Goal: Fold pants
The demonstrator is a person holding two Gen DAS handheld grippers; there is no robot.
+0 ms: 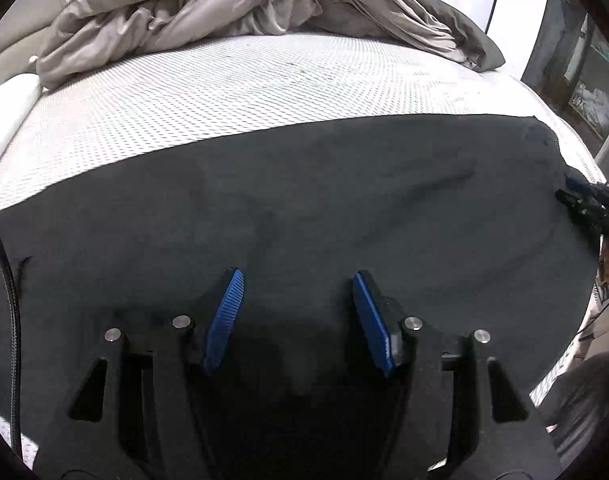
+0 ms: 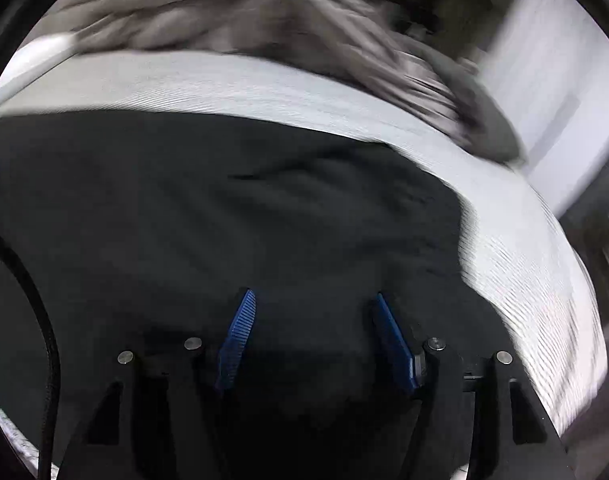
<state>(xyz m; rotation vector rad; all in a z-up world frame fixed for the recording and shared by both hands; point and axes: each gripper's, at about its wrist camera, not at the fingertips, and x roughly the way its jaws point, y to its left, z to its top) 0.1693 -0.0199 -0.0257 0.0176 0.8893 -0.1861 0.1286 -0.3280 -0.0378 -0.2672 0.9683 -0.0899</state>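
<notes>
Black pants (image 1: 304, 200) lie spread flat across the near part of a white mattress (image 1: 224, 92), with a few shallow creases. My left gripper (image 1: 297, 274) hovers over the near part of the pants, its blue pads (image 1: 224, 320) apart and nothing pinched between them. At the far right edge of the left wrist view, my right gripper (image 1: 572, 192) sits at the pants' right end. In the blurred right wrist view, the right gripper (image 2: 315, 295) stands open over the pants (image 2: 264, 208), close to their right edge, with only flat fabric beneath it.
A crumpled grey duvet (image 1: 264, 4) is heaped along the back of the mattress. The mattress (image 2: 524, 264) ends just right of the pants. Shelving (image 1: 584, 92) stands off the right side. A black cable (image 1: 12, 300) hangs at the left.
</notes>
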